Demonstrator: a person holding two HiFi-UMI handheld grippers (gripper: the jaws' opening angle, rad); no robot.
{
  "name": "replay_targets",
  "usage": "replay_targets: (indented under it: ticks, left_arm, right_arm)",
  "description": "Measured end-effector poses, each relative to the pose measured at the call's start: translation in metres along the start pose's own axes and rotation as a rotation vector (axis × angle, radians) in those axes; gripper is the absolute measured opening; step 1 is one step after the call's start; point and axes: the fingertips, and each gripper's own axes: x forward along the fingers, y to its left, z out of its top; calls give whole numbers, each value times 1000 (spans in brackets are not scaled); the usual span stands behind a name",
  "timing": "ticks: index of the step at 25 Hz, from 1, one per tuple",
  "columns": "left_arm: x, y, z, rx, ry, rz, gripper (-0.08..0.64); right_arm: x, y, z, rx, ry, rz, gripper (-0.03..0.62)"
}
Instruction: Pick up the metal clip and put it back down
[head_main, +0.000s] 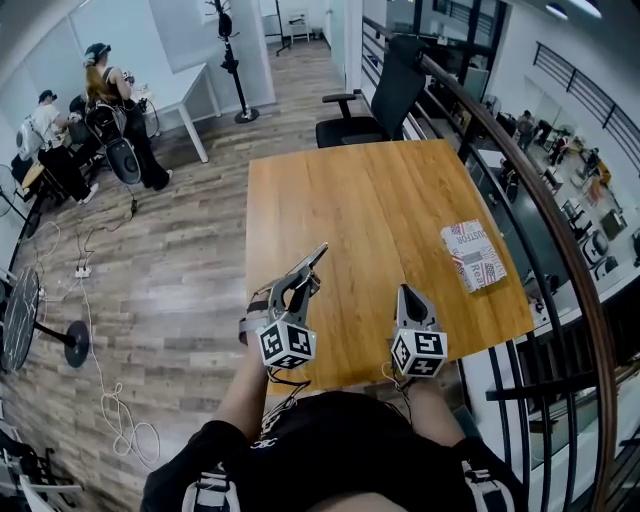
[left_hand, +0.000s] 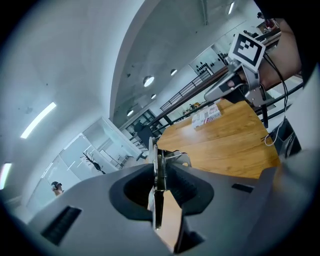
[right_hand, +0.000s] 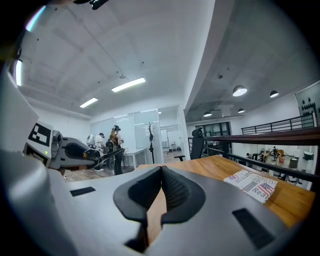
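The metal clip (head_main: 313, 261) is a thin silver spring clip, and it sticks forward out of my left gripper (head_main: 301, 283), which is shut on it. That gripper is tilted upward over the front left part of the wooden table (head_main: 380, 190). In the left gripper view the clip (left_hand: 154, 152) stands edge-on between the dark pads, its spring and wire handle showing. My right gripper (head_main: 405, 292) rests low near the table's front edge, to the right of the left one. Its jaws (right_hand: 161, 172) are shut with nothing between them.
A printed box (head_main: 473, 255) lies near the table's right edge. A black office chair (head_main: 375, 105) stands at the far end. A metal railing (head_main: 560, 250) runs along the right. People (head_main: 110, 110) stand by a white desk at the far left, and cables lie on the floor.
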Motion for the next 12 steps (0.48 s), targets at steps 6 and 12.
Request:
replay_targets:
  ticks: [6,12]
  left_arm:
    - [21,-38,-16,39,48,-85,94]
    - [44,-79,-39,159,92,-136,94]
  right_arm:
    - [-19,-17,-3,5,8,-61,17]
    - [-39,-28,-7,7,21,-117,17]
